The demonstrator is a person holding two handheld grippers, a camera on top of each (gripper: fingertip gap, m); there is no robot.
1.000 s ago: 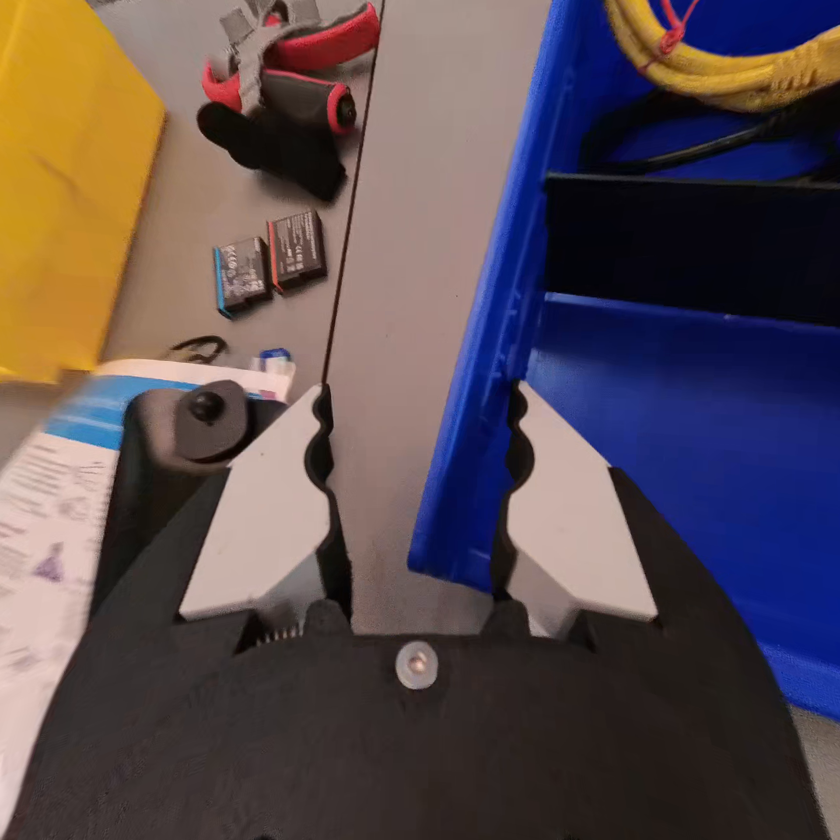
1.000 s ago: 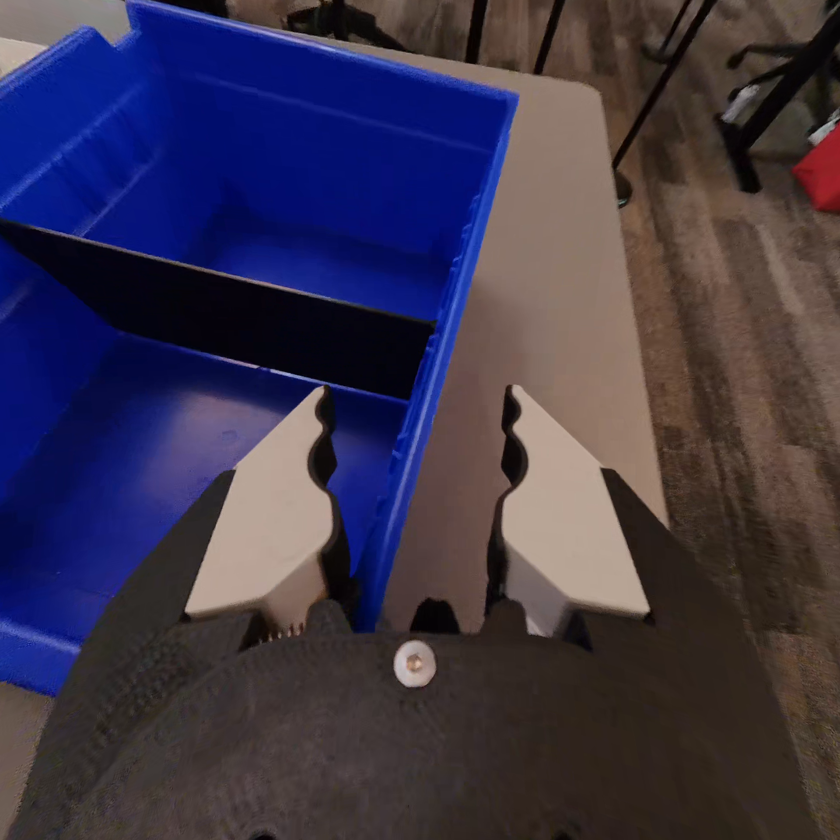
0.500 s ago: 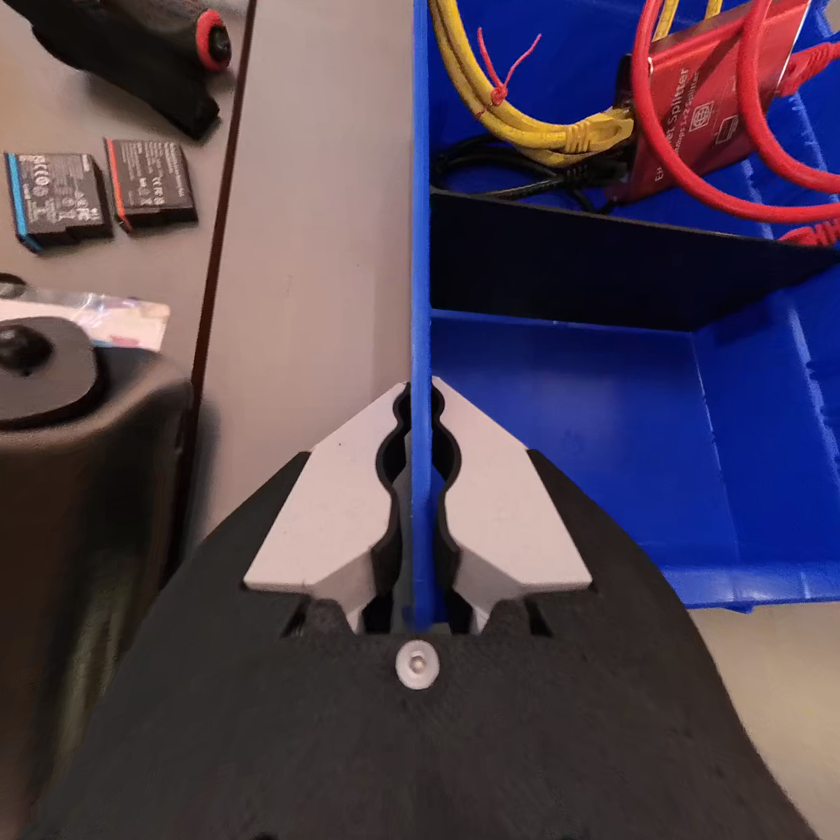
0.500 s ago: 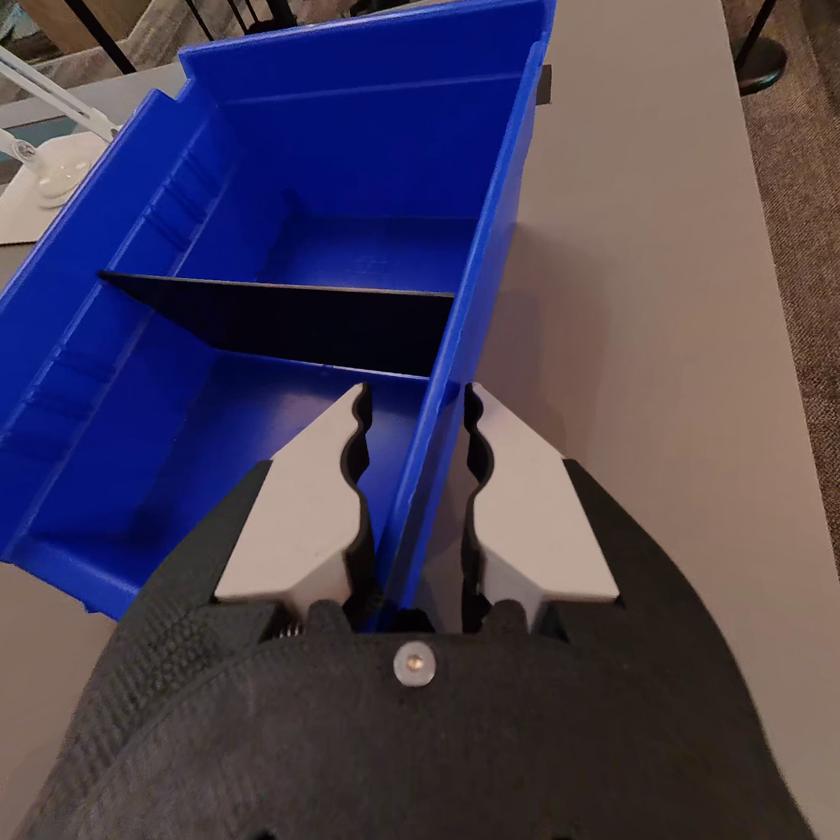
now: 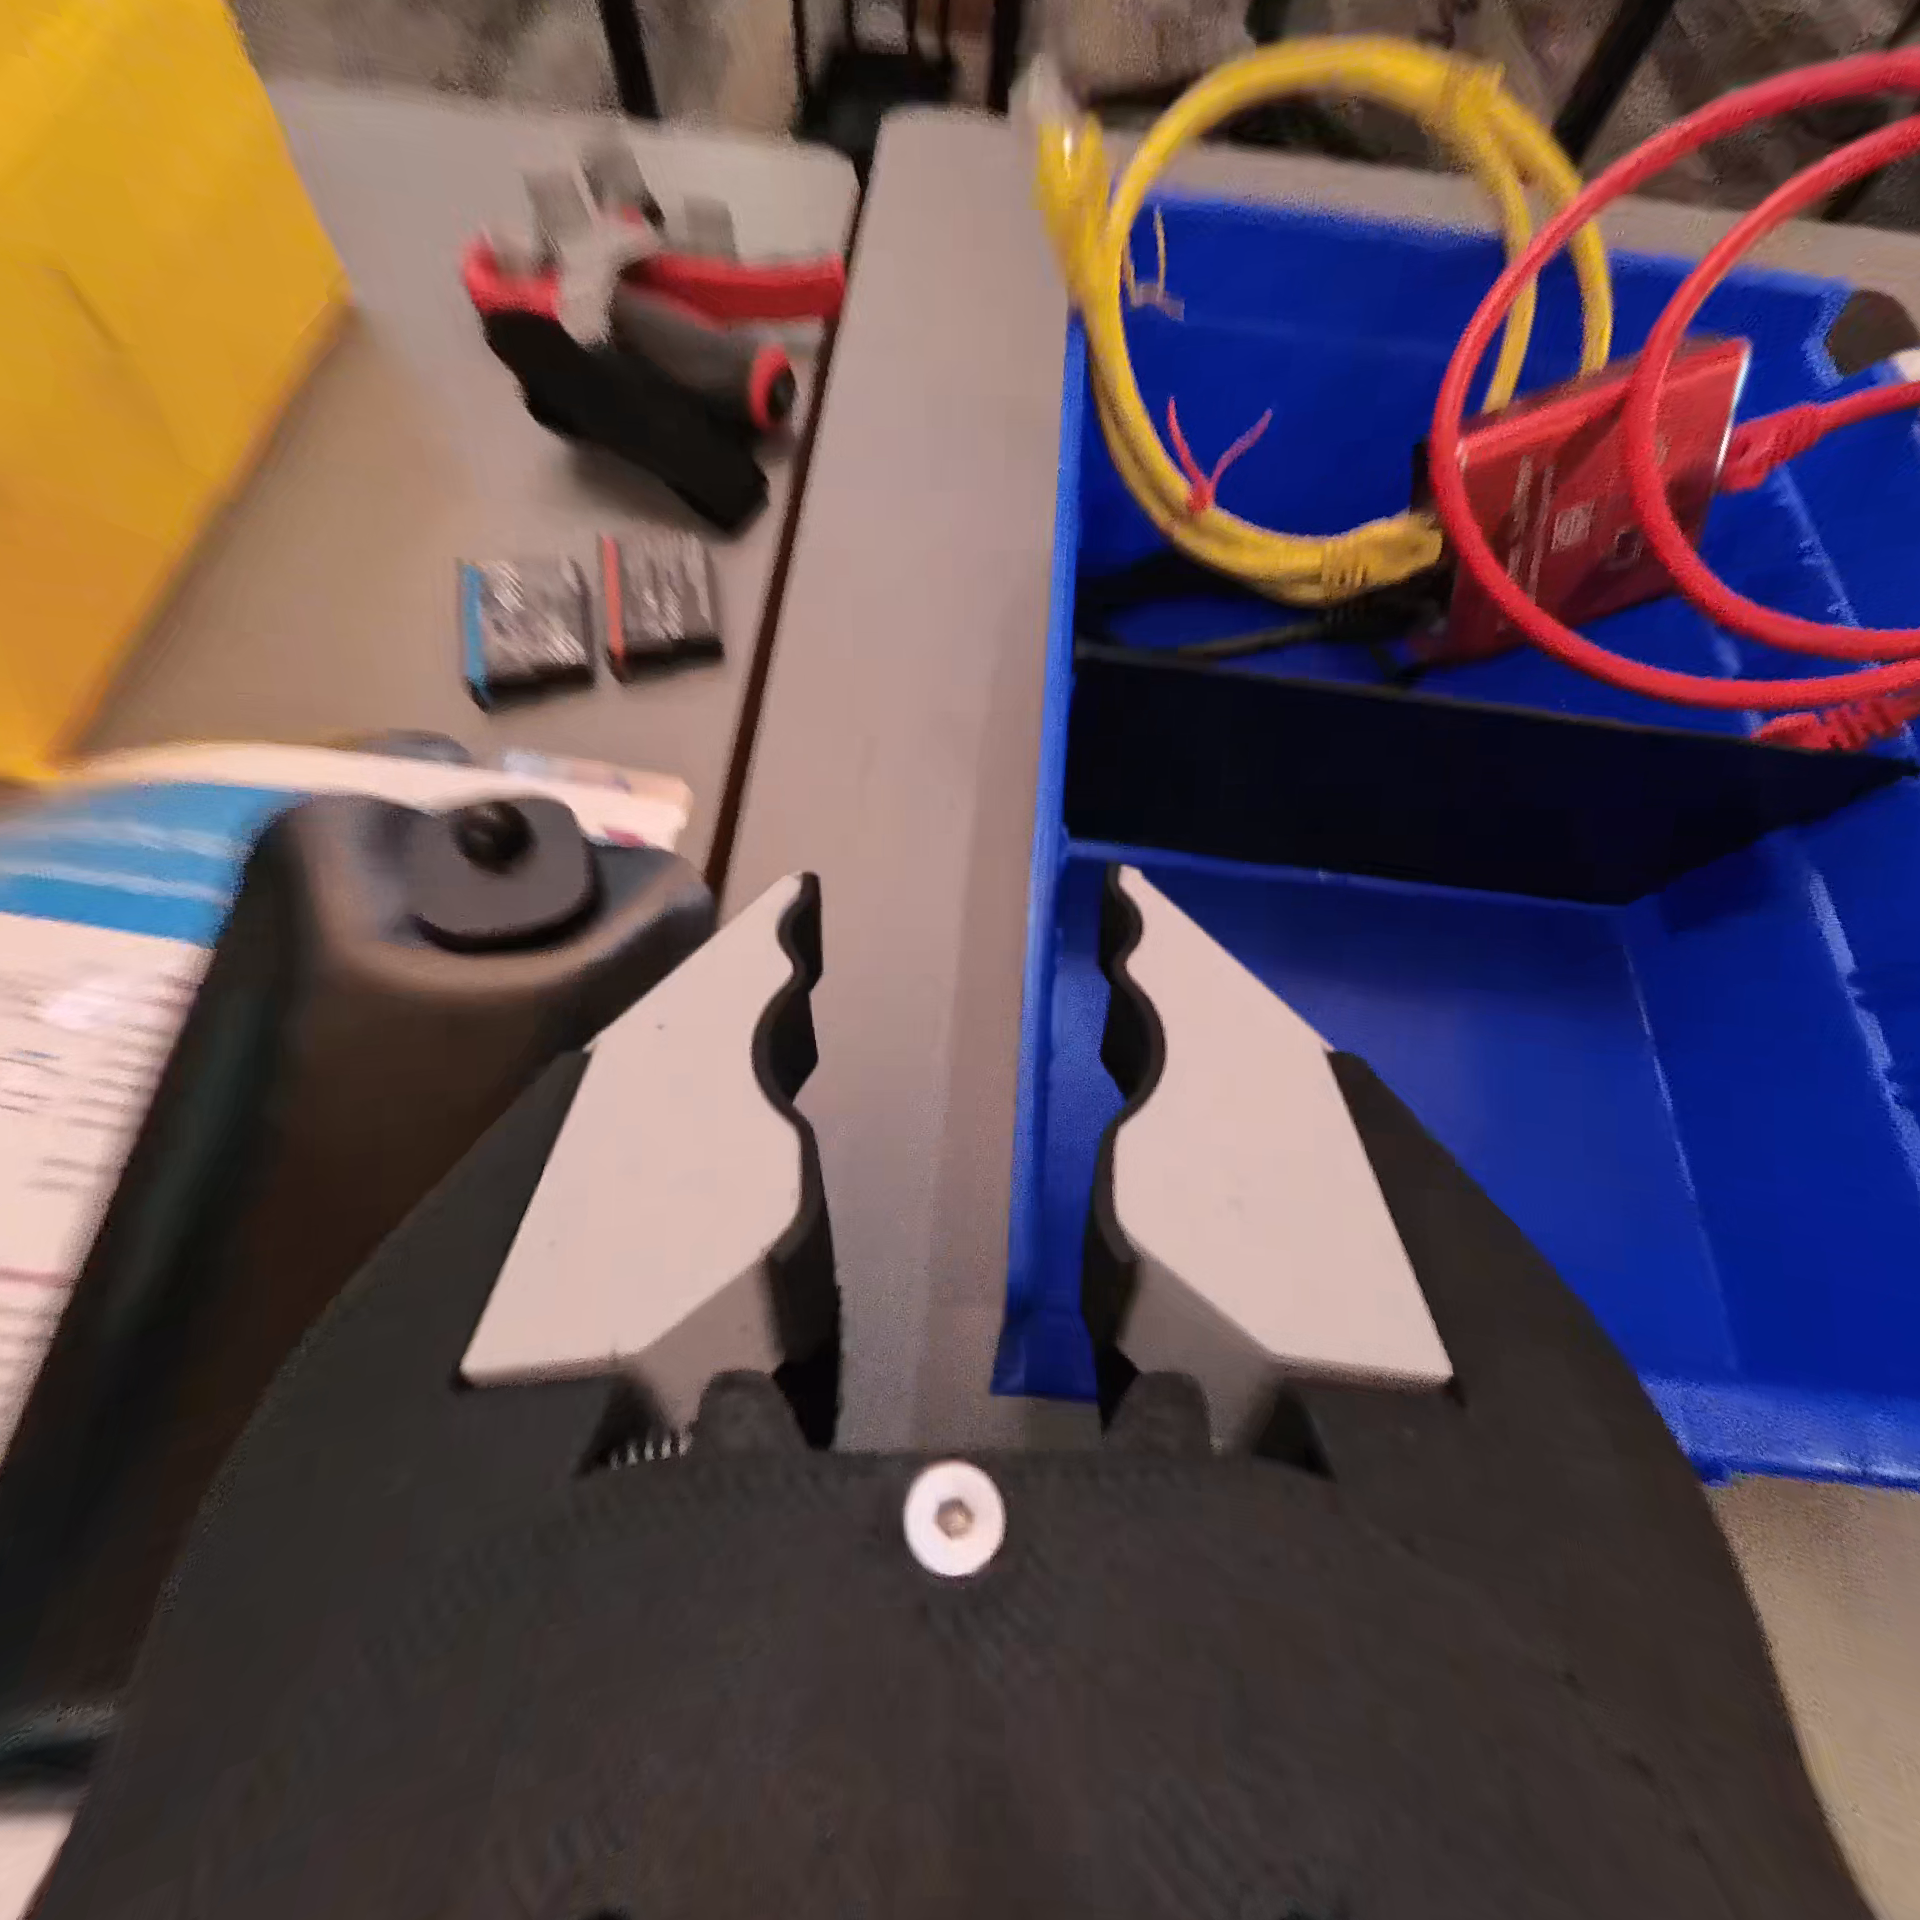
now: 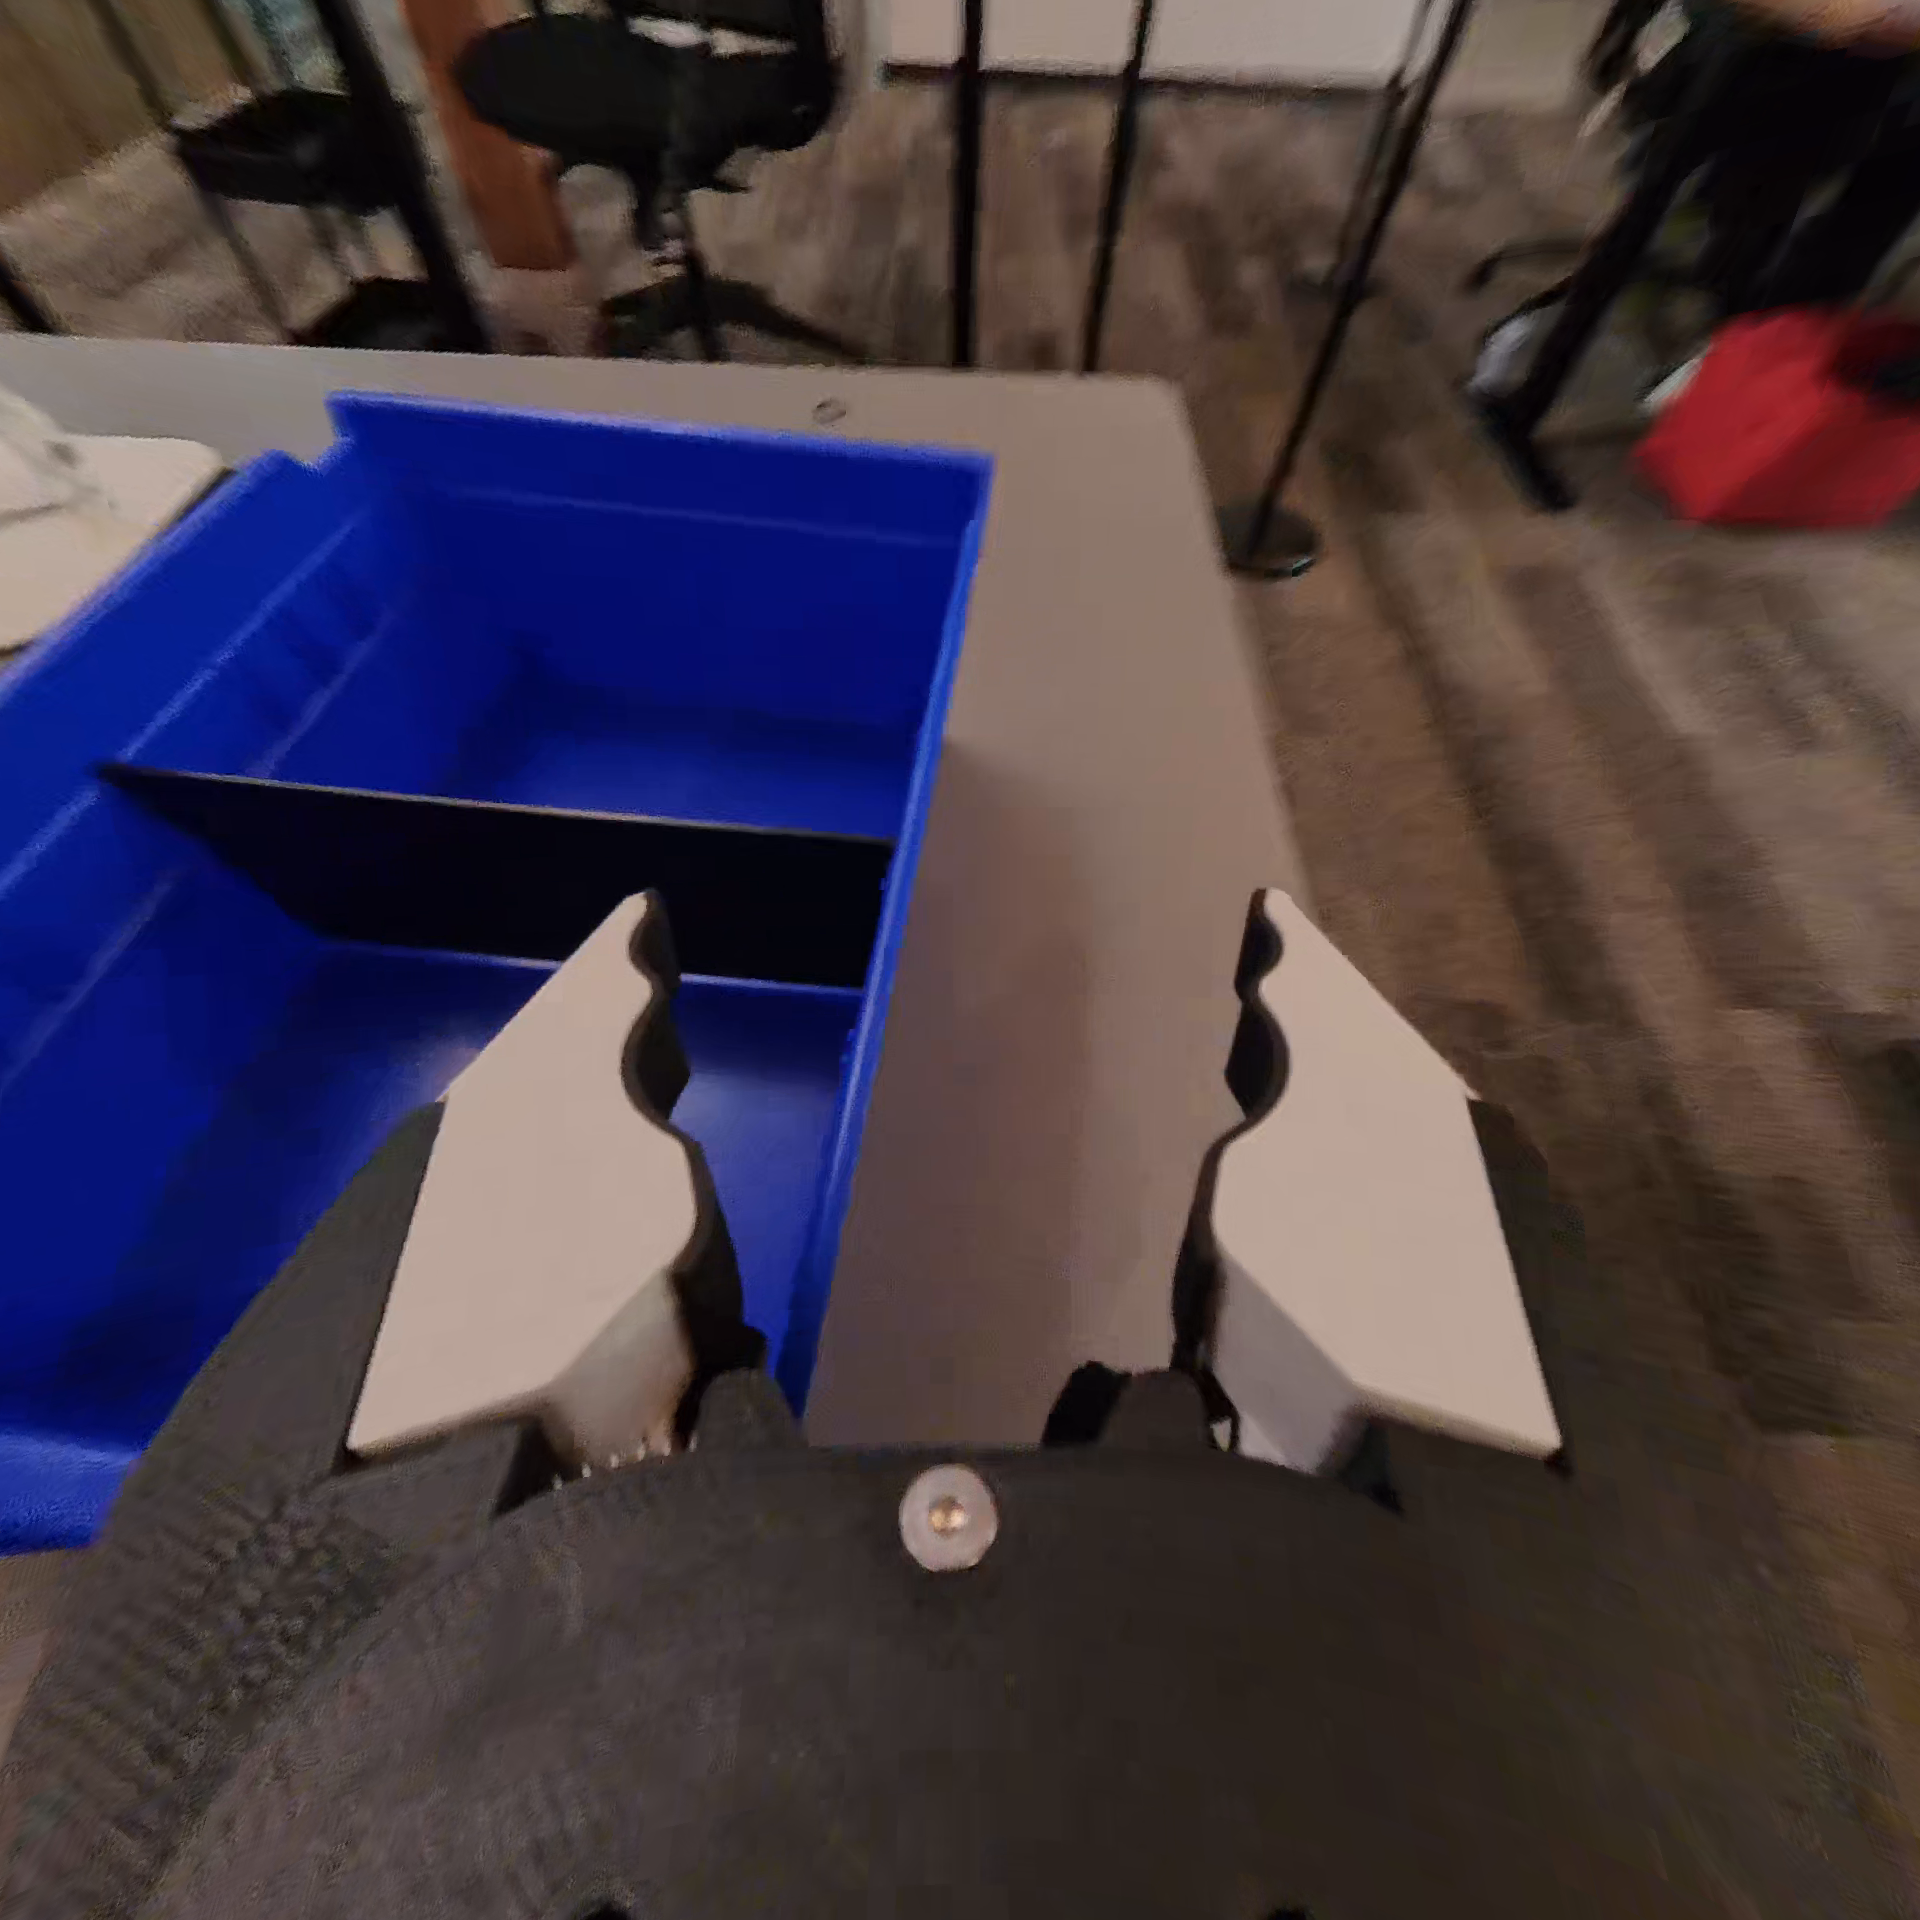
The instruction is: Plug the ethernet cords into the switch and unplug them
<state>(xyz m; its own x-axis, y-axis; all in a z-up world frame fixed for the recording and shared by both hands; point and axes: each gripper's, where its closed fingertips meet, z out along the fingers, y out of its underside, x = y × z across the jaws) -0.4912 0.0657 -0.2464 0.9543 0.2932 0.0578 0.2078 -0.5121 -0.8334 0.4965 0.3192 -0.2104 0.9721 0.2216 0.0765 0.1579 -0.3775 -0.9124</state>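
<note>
A blue bin (image 5: 1039,1091) with a black divider (image 5: 1455,790) stands on the grey table. Its far compartment holds a red switch box (image 5: 1558,520), a coiled yellow ethernet cord (image 5: 1299,561), red cords (image 5: 1839,724) and a thin black cable (image 5: 1195,623). My left gripper (image 5: 958,883) is open and empty, and the bin's left wall stands between its fingers. My right gripper (image 6: 953,899) is wide open and empty. It straddles the right wall of a blue bin (image 6: 914,831) whose two compartments look empty in this view.
Left of the bin lie a yellow bin (image 5: 135,364), a red and black tool (image 5: 644,343), two small battery packs (image 5: 587,618), printed paper (image 5: 83,987) and a black device (image 5: 416,987). In the right wrist view the table edge (image 6: 1236,644) drops to carpet with stand poles and a red box (image 6: 1787,416). Across from one pair of fingers to the other is roughly 100 cm.
Half a second ago my left gripper was shut on the bin's left wall and my right was closing around a wall. Both have opened and both views have tilted up.
</note>
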